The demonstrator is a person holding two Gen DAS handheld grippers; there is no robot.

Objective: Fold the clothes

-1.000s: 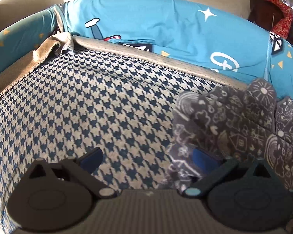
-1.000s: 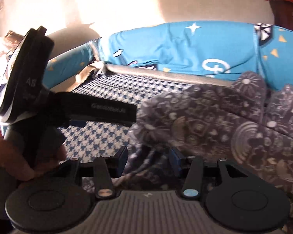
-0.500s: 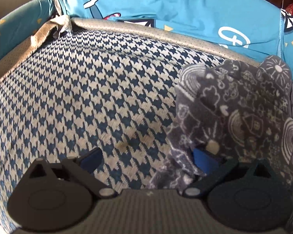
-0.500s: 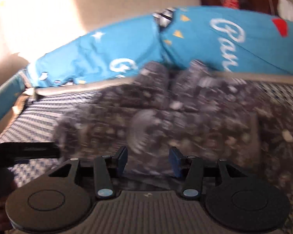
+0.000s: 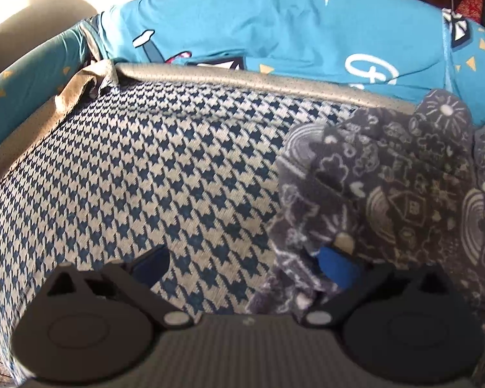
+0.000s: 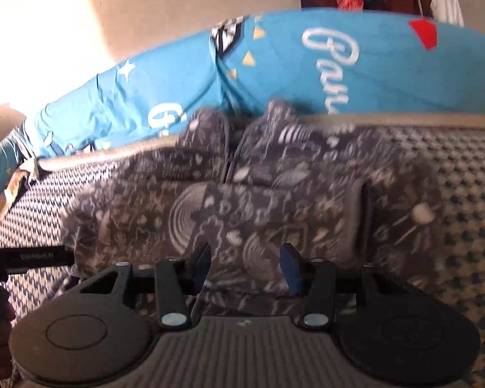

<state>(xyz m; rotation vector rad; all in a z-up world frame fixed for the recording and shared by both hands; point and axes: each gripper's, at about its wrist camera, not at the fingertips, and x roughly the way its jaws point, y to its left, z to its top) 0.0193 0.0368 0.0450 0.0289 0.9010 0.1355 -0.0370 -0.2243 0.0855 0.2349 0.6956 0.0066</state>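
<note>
Left wrist view: the left hand-held gripper [image 5: 242, 266] gapes wide over the checked sofa seat [image 5: 145, 174], its right finger under the grey garment's [image 5: 388, 194] edge.

Right wrist view: the right hand-held gripper [image 6: 245, 266], half open, grips nothing; the garment [image 6: 258, 207] lies lengthwise across the seat [image 6: 462, 200], against blue cushions [image 6: 307, 64].

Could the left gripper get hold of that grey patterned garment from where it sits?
Probably yes. The left gripper stands wide open, and the grey garment already drapes over one of its fingers, with nothing between them.
</note>
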